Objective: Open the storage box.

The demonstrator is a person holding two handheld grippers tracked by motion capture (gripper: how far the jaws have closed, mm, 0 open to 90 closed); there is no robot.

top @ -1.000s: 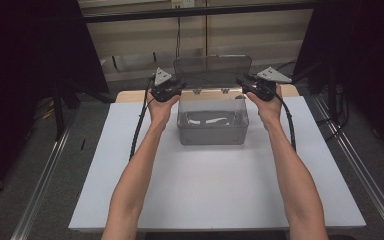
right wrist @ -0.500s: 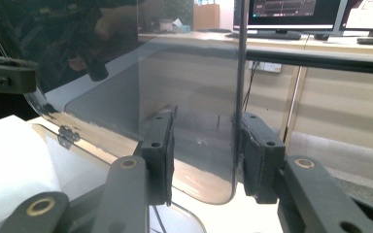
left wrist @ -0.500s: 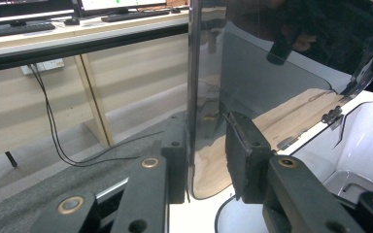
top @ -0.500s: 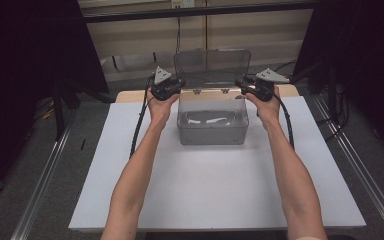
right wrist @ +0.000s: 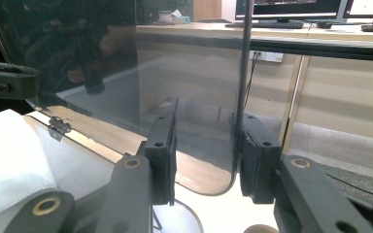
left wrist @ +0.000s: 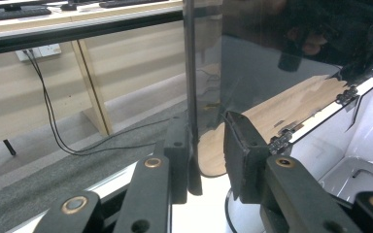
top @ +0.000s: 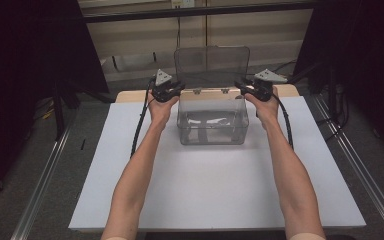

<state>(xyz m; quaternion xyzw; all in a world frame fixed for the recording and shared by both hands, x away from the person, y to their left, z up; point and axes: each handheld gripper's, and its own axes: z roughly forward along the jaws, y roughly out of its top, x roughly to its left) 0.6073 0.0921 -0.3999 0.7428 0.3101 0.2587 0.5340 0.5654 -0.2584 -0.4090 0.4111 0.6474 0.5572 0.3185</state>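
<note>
A clear plastic box sits on the far middle of the white tabletop, with its lid standing upright from the hinges along the far edge. The left tongs are at the lid's left edge, closed as far as they go, one pad against the edge. The right tongs straddle the lid's right edge, partly open; whether their pads press it I cannot tell.
</note>
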